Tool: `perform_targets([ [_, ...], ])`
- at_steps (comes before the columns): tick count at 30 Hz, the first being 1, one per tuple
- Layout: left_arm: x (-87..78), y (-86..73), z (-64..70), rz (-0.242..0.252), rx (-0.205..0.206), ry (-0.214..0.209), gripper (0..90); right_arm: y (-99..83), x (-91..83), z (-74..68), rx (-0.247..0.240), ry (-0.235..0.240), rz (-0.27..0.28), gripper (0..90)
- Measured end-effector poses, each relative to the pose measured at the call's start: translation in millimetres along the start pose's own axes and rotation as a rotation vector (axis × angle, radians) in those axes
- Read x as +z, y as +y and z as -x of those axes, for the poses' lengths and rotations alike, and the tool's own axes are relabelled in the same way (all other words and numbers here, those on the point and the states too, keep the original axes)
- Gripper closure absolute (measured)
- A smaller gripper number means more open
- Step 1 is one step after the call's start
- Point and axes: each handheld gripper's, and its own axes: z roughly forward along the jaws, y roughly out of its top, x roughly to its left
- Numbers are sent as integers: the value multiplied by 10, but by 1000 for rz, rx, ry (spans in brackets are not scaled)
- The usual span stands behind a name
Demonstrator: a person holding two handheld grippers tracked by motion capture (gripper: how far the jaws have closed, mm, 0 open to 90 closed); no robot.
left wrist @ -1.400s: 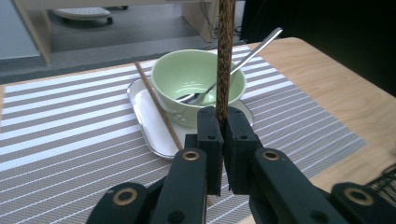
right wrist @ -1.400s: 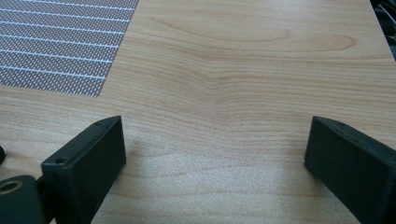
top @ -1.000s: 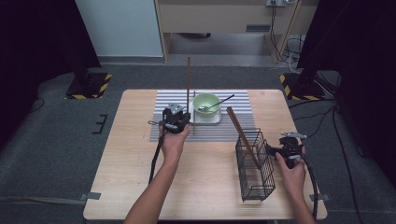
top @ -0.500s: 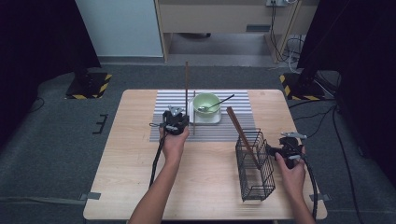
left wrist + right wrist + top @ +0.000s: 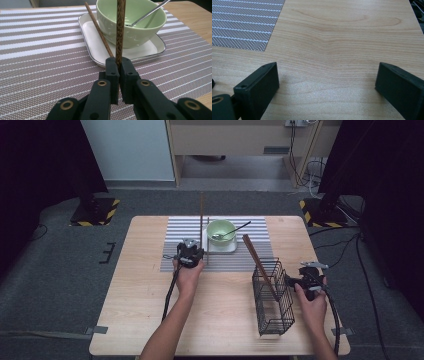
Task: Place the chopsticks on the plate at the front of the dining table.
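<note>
A: Nearest the person's edge of the bench (image 5: 150,320), what stands there?

B: A black wire basket (image 5: 273,296), with one dark chopstick (image 5: 258,262) leaning up out of it. Just beside it to the right, the right gripper (image 5: 304,281) is in the person's hand, low over the wood.

A: And its fingers?

B: Wide apart, with bare wood between them (image 5: 329,75) and nothing gripped. A corner of the striped mat (image 5: 244,22) shows farther off at the left of that view.

A: Farther in?

B: The left gripper (image 5: 119,65) sits at the near edge of the striped mat. Its fingers (image 5: 112,75) are pressed together on a wooden chopstick (image 5: 120,27), which stands upright and rises in front of the bowl. In the high view the same chopstick (image 5: 201,217) stands straight up from the left gripper (image 5: 190,253).

A: Beyond that?

B: A white tray (image 5: 95,37) lies on the mat, with a pale green bowl (image 5: 140,27) on it and a metal spoon (image 5: 147,15) resting inside the bowl. Another chopstick (image 5: 97,27) lies slanted across the tray's left side, beside the bowl.
</note>
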Motion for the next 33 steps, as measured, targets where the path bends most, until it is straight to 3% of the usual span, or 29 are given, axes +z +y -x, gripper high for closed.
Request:
perform_targets([
  [25,106,-146,-123,-51,-65,-5,855,2,3,-2,-1,-1,-1,47],
  [33,83,-178,-153,-46,-63,3,857,2,3,-2,-1,-1,-1,47],
])
